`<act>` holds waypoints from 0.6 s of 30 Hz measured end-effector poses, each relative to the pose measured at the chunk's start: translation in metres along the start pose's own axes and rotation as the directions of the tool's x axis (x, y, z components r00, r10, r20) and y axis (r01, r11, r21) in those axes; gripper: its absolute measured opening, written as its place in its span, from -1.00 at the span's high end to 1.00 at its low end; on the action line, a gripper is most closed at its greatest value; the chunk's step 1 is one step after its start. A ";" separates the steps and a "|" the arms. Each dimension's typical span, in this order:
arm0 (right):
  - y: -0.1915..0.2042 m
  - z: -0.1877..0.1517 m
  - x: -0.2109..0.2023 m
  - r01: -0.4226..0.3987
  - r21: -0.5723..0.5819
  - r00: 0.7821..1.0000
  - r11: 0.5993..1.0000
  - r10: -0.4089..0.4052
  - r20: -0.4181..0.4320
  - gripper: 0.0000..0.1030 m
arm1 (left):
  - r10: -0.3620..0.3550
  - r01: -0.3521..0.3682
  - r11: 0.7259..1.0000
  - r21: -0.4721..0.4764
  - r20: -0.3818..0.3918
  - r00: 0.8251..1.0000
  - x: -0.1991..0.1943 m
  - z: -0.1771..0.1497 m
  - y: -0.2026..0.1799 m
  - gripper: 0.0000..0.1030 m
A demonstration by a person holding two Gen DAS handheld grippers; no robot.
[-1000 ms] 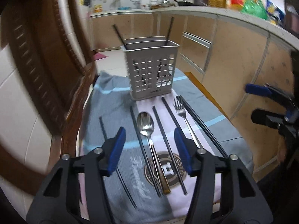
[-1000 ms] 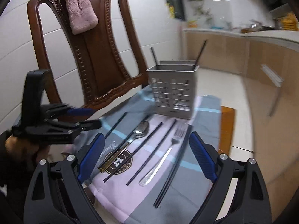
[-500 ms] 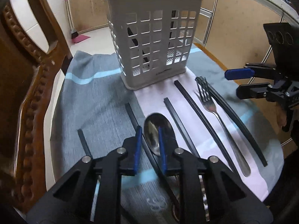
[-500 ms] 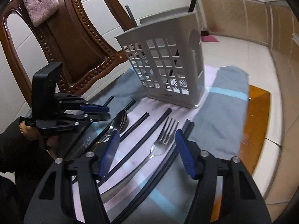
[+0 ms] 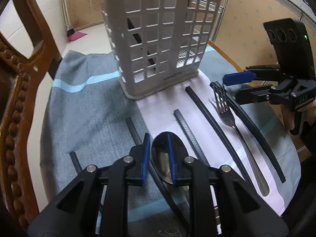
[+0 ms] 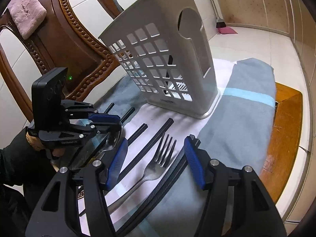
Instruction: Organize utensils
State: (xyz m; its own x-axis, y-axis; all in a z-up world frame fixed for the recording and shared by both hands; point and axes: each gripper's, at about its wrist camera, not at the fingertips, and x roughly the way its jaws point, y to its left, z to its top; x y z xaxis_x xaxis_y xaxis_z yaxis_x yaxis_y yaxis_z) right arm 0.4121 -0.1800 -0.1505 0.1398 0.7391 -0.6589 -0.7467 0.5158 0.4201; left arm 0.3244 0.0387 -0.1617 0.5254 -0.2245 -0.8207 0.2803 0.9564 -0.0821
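Note:
A white slotted utensil holder (image 5: 162, 45) (image 6: 164, 63) stands at the far end of the towel, with black chopsticks showing through its holes. In front of it lie a steel spoon (image 5: 164, 154), a fork (image 5: 227, 114) (image 6: 158, 164) and several black chopsticks (image 5: 213, 122) (image 6: 138, 132). My left gripper (image 5: 158, 158) (image 6: 116, 123) sits low over the spoon's bowl. Its pads are a narrow gap apart, and the bowl's left rim shows in that gap. My right gripper (image 6: 156, 158) (image 5: 231, 87) is open, and the fork's tines lie between its fingers.
A grey-blue towel (image 5: 85, 108) (image 6: 246, 114) with a pale stripe covers the small table. The table's wooden edge (image 6: 286, 128) shows at the right. A carved wooden chair (image 5: 17, 98) (image 6: 79, 45) stands close on the left, a pink cloth (image 6: 25, 15) over its back. Cabinets line the far wall.
Both grippers have come down and forward to the utensils. The left jaws narrowed to a small gap over the spoon. The right jaws narrowed around the fork's head.

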 end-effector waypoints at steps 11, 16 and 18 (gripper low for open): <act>-0.004 0.002 0.016 -0.029 0.007 0.998 1.000 0.030 -0.059 0.19 | -0.022 0.022 1.000 -0.004 -0.022 1.000 0.009 0.010 0.004 0.73; -0.008 0.002 0.023 -0.031 0.014 0.995 0.999 0.033 -0.089 0.77 | -0.032 0.032 0.999 0.000 -0.023 0.999 0.007 0.014 0.004 0.90; -0.006 0.003 0.023 -0.042 0.013 0.995 0.999 0.043 -0.092 0.84 | -0.032 0.032 0.999 0.003 -0.020 0.999 0.006 0.015 0.001 0.93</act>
State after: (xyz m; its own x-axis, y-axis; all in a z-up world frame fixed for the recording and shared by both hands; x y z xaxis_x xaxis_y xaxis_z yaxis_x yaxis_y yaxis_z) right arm 0.4215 -0.1645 -0.1662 0.0472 0.7174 -0.6950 -0.7435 0.4899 0.4552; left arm 0.3399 0.0353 -0.1580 0.4997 -0.2508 -0.8291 0.2992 0.9482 -0.1065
